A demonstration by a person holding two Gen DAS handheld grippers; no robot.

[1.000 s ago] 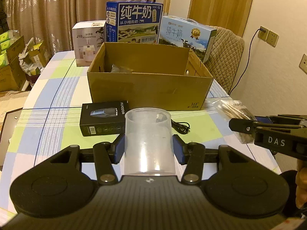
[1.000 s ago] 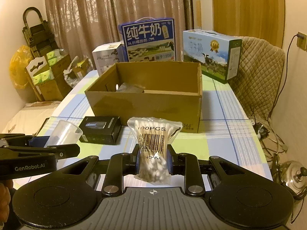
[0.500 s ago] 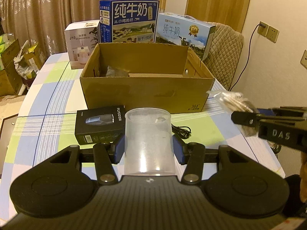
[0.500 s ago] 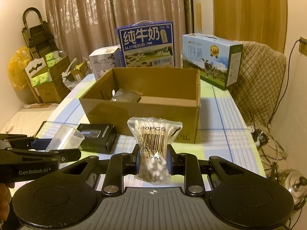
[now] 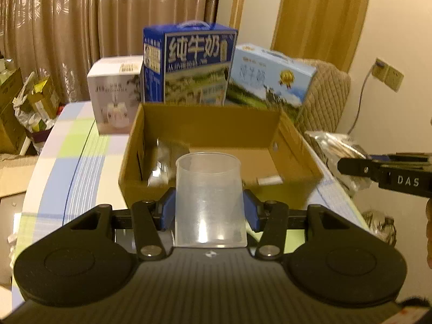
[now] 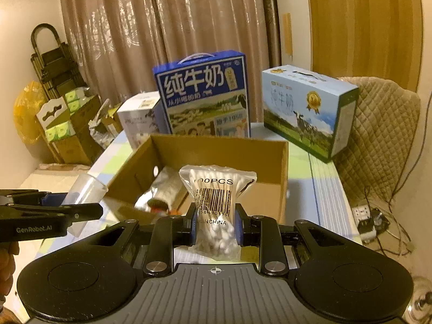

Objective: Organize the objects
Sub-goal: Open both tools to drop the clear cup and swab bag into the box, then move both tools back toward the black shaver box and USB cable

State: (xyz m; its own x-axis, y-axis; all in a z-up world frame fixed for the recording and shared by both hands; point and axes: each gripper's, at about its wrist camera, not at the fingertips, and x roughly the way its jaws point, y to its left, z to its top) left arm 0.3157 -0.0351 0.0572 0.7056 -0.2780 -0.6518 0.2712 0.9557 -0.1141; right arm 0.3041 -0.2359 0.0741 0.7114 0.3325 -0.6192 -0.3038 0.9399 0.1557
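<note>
Left gripper [image 5: 209, 209] clamps an upright clear plastic cup [image 5: 209, 197]; right gripper [image 6: 214, 225] pinches a cotton-swab bag [image 6: 216, 205], both before the cardboard box [image 6: 283, 178].

**Two wrist cameras, one box**

Each fisheye sits close behind its own fingers, looking forward and tilted down. The left view faces the carton [image 5: 216, 145] head-on from near; the right view faces it [image 6: 216, 162] from slightly right. Both share the carton, the milk boxes [image 5: 189, 64] [image 6: 202, 94] behind, and the curtain [image 5: 81, 27] [image 6: 162, 27].
</note>
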